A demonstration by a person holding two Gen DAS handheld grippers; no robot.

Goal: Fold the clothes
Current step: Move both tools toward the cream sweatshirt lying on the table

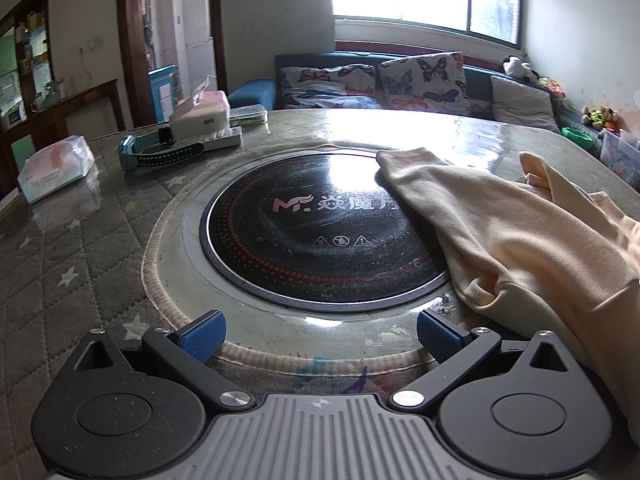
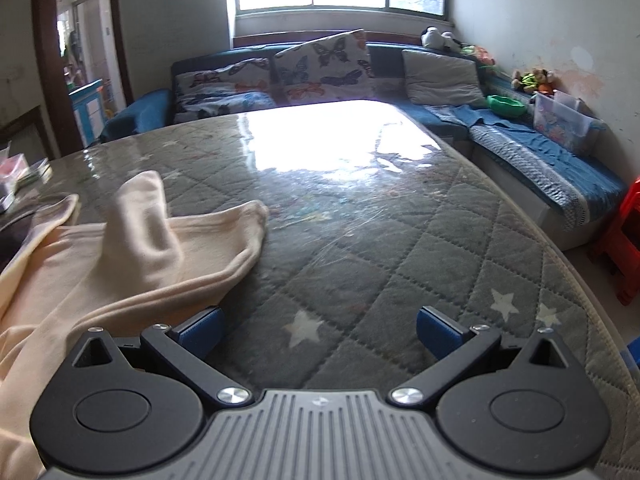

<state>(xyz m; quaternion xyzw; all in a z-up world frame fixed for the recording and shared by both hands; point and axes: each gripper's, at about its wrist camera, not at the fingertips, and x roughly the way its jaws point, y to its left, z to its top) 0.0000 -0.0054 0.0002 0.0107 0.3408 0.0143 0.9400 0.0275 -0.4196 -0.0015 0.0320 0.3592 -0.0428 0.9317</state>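
Note:
A cream-coloured garment [image 1: 520,240] lies crumpled on the table, at the right of the left wrist view, one sleeve reaching over the black round hotplate [image 1: 312,232]. It also shows in the right wrist view [image 2: 120,248], at the left, with a sleeve end pointing right. My left gripper [image 1: 320,334] is open and empty, low over the table's near edge, left of the garment. My right gripper [image 2: 320,330] is open and empty over bare quilted cover, its left finger [image 2: 202,330] close to the garment's edge.
The table [image 2: 400,240] has a grey quilted star cover under clear plastic. At its far left stand tissue packs [image 1: 56,168], a remote and a watch [image 1: 160,152]. A blue sofa with butterfly cushions [image 2: 320,64] runs behind and to the right. A red stool [image 2: 624,240] stands right.

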